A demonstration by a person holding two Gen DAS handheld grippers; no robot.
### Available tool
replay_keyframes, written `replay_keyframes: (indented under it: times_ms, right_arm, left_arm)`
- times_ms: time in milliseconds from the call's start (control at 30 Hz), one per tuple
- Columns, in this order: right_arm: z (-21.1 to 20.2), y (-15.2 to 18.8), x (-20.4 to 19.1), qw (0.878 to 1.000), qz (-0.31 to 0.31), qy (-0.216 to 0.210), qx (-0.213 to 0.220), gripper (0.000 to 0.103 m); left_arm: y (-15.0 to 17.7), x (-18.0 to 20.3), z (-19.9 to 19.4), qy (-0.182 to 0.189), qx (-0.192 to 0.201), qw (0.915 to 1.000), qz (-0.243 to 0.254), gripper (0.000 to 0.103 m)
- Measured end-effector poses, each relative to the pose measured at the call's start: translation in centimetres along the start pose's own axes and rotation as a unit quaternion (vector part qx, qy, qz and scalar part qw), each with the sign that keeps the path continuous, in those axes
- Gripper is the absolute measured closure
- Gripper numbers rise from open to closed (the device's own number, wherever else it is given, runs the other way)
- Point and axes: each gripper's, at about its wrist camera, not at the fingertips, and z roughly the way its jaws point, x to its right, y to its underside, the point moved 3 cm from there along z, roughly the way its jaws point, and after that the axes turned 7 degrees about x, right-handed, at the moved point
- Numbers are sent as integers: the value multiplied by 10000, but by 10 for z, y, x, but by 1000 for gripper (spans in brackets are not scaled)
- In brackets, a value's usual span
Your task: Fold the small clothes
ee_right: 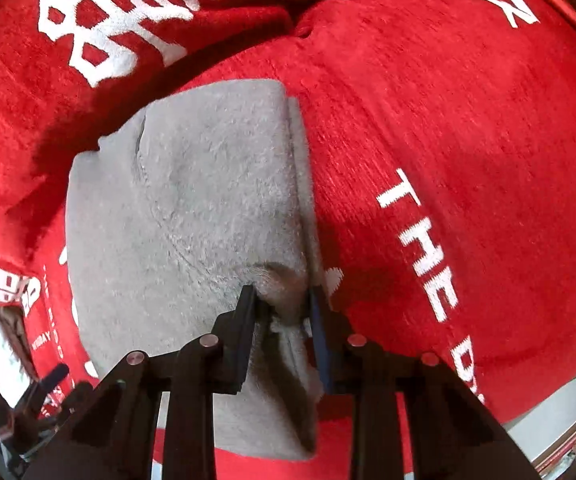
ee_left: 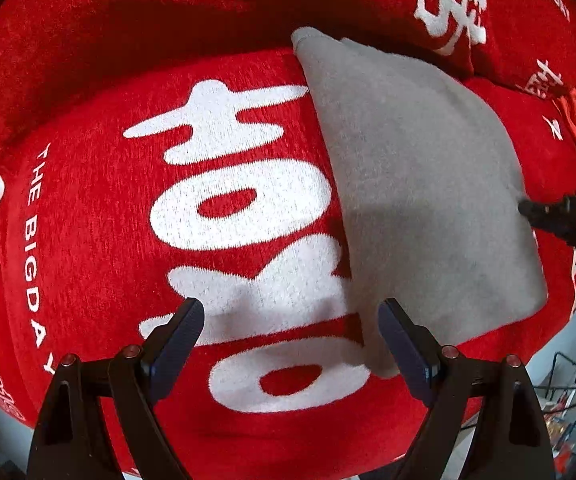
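A small grey fleece cloth point(ee_left: 416, 184) lies folded on a red cushion point(ee_left: 128, 216) with white lettering. My left gripper point(ee_left: 291, 316) is open and empty, its fingers hovering over the cloth's near left edge. In the right wrist view the same grey cloth point(ee_right: 184, 208) lies flat with a doubled right edge. My right gripper point(ee_right: 282, 296) is shut on a bunched bit of the cloth's right edge. The right gripper's tip also shows at the right edge of the left wrist view point(ee_left: 560, 216).
Red cushions with white characters stand behind point(ee_left: 488, 8) and to the sides point(ee_right: 88, 20). The cushion's front edge drops to a pale floor point(ee_left: 568, 360) with wire racks and clutter at the right. My left gripper's frame shows at lower left point(ee_right: 28, 404).
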Motion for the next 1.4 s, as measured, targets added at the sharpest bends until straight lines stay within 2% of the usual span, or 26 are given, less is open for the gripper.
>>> replay_keyframes:
  times_ms: [100,167,300,500,633,800,867,1067,1133,1200,1333,1400]
  right_arm:
    - [-3,-3,4,9999,14,-59,-153,74]
    - [-7,-3,9,9997,-76,45,-249,74]
    - [-17,-2,23,9991,-3,-275,-331,71]
    - [-29,-11,37,9983,115,-476,-305,70]
    - [-31,-18,44,9981,155,-516,-283,54]
    - [-30,-24,49,9969,216,-686,-306,50]
    - [-29,-27,51,9955,261,-856,-307,41]
    - [-18,-40,58,9866,410,-1534,-371,39]
    - [-5,-43,62,9811,514,-1784,-541,39]
    - [7,-45,66,9754,618,-2005,-673,39]
    - [27,-47,69,9645,725,-2388,-867,39]
    - [31,-49,66,9570,695,-2668,-904,39]
  left_arm:
    - [-10,5,1,-71,10,10000,-16,14]
    - [-16,9,3,-105,11,9999,-41,14]
    - [-27,17,7,-152,-14,9999,-33,14]
    - [-36,30,16,-196,-120,9997,14,14]
    - [-40,39,21,-197,-158,9996,89,14]
    - [-46,44,26,-104,-200,9996,198,14]
    - [-49,42,26,20,-171,9997,169,14]
    - [-75,24,12,746,165,9969,-205,14]
    - [-85,19,24,898,35,9955,-309,14]
    - [-95,15,45,1233,-116,9912,-469,14]
    - [-102,26,78,1828,-445,9798,-673,14]
    - [-104,33,87,1973,-500,9766,-694,14]
